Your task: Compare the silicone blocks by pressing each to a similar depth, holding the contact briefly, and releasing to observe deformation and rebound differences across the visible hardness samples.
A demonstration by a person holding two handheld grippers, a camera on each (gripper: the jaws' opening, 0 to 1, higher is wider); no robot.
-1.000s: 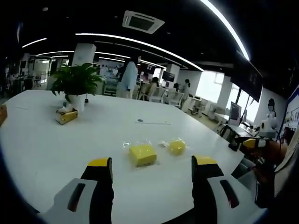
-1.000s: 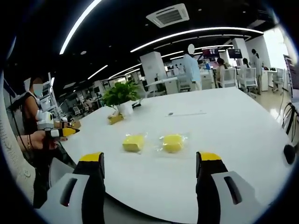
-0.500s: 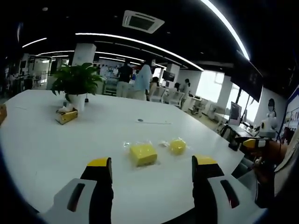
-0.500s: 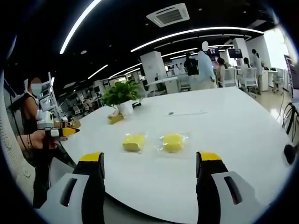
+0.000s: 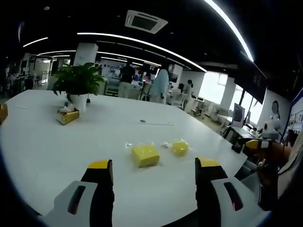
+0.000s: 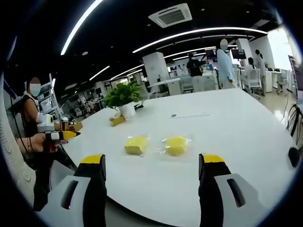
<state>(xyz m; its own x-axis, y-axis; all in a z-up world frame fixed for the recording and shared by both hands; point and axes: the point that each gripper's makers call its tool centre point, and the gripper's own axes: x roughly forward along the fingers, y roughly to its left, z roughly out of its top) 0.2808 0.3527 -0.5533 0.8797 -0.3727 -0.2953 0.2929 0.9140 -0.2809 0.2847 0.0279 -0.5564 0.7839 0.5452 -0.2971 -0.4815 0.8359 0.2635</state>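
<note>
Two yellow blocks, one square (image 5: 145, 155) and one rounder (image 5: 180, 148), lie bagged in clear plastic on the smooth white desk (image 5: 57, 146). Left tongs (image 5: 154, 165) and right tongs (image 6: 154, 163) hover spread near the edge. Far off stands a potted plant (image 5: 78, 85) in a bright office.

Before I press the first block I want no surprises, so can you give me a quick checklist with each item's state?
1. Both yellow blocks on the table: square one, round one. Ok.
2. Blocks lie apart. Ok.
3. Left tool open, holding nothing. Ok.
4. Right tool open, holding nothing. Ok.
5. Either tool touching a block: not ok, both held short.
6. Clear wrapping on the blocks, whether sealed: cannot tell.
</note>
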